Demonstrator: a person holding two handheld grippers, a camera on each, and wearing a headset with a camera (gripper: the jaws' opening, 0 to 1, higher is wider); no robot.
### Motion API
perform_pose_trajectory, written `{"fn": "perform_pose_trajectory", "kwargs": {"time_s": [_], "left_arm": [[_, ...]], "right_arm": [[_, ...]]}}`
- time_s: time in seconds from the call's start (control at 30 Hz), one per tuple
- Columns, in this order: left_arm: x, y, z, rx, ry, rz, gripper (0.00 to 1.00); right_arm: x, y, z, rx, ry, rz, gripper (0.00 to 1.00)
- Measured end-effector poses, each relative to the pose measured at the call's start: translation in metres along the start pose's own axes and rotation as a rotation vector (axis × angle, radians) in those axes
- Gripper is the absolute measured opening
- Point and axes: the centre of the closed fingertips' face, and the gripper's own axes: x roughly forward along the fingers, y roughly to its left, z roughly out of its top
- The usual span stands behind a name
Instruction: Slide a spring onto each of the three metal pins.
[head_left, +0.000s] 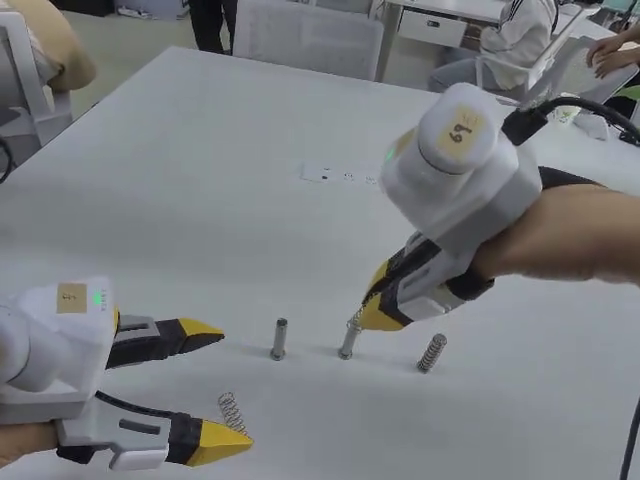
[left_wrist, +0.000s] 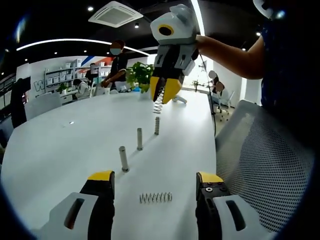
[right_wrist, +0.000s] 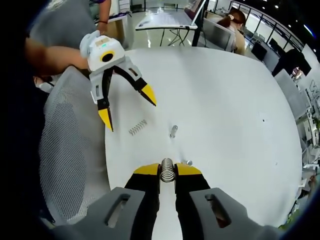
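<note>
Left claw (head_left: 236, 387), jaws apart, hovers by a loose spring (head_left: 232, 412) lying on the white tabletop (head_left: 200, 180). Right claw (right_wrist: 167, 169) pinches a second spring (right_wrist: 167, 175) close above the upright metal pins (head_left: 279, 338). Springs likely light, squashy, apt to roll; best gripped gently mid-coil.

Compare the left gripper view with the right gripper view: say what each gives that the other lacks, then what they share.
Left gripper view: the three metal pins stand in a row seen from the side, the farthest pin already wearing a spring, and the right gripper hangs above them with its held spring side-on.
Right gripper view: that held spring appears end-on between shut jaws, and the left gripper shows whole, jaws open.
Shared: the loose spring lying on the white table.
</note>
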Motion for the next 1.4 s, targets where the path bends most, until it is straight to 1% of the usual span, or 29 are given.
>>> {"fn": "perform_pose_trajectory", "kwargs": {"time_s": [0.07,0.1,0.23,0.3,0.4,0.47,0.5,0.57,0.6,0.67,0.8,0.9,1.07,1.23,1.4], "left_arm": [[0.0,0.0,0.0,-0.001,-0.002,0.002,0.62],[-0.001,0.001,0.0,-0.001,-0.003,0.004,0.62],[-0.002,0.001,0.0,-0.005,-0.003,0.008,0.62],[-0.003,0.001,0.0,-0.006,-0.005,0.009,0.62],[-0.004,0.001,-0.001,-0.004,0.0,0.011,0.61],[-0.005,0.002,-0.002,-0.004,0.001,0.013,0.6],[-0.005,0.002,-0.001,-0.005,0.0,0.014,0.6],[-0.005,0.002,-0.001,-0.007,-0.004,0.016,0.6],[-0.006,0.002,-0.001,-0.007,-0.004,0.017,0.6],[-0.006,0.002,-0.001,-0.009,-0.003,0.018,0.6],[-0.008,0.003,-0.001,-0.012,-0.005,0.022,0.6],[-0.009,0.003,-0.002,-0.014,-0.005,0.025,0.59],[-0.011,0.004,-0.004,-0.013,-0.004,0.028,0.59],[-0.012,0.004,-0.004,-0.014,-0.005,0.031,0.58],[-0.013,0.003,-0.004,-0.014,-0.006,0.032,0.57]], "right_arm": [[0.001,-0.005,-0.003,-0.008,0.025,-0.009,0.08],[0.002,-0.008,-0.004,-0.014,0.032,-0.015,0.08],[0.008,-0.016,-0.007,-0.006,0.055,-0.011,0.08],[0.011,-0.021,-0.009,-0.01,0.071,-0.025,0.08],[0.016,-0.025,-0.011,-0.008,0.086,-0.023,0.08],[0.022,-0.033,-0.012,-0.002,0.09,-0.017,0.08],[0.024,-0.034,-0.012,-0.003,0.094,-0.016,0.08],[0.026,-0.035,-0.011,-0.004,0.092,-0.017,0.08],[0.028,-0.033,-0.01,0.004,0.09,-0.006,0.08],[0.031,-0.033,-0.011,0.005,0.097,0.0,0.08],[0.038,-0.036,-0.015,0.007,0.111,0.004,0.08],[0.042,-0.036,-0.019,0.01,0.13,0.011,0.08],[0.044,-0.035,-0.018,0.012,0.128,0.016,0.08],[0.047,-0.033,-0.021,0.01,0.141,0.024,0.08],[0.05,-0.032,-0.024,0.008,0.153,0.02,0.08]]}}
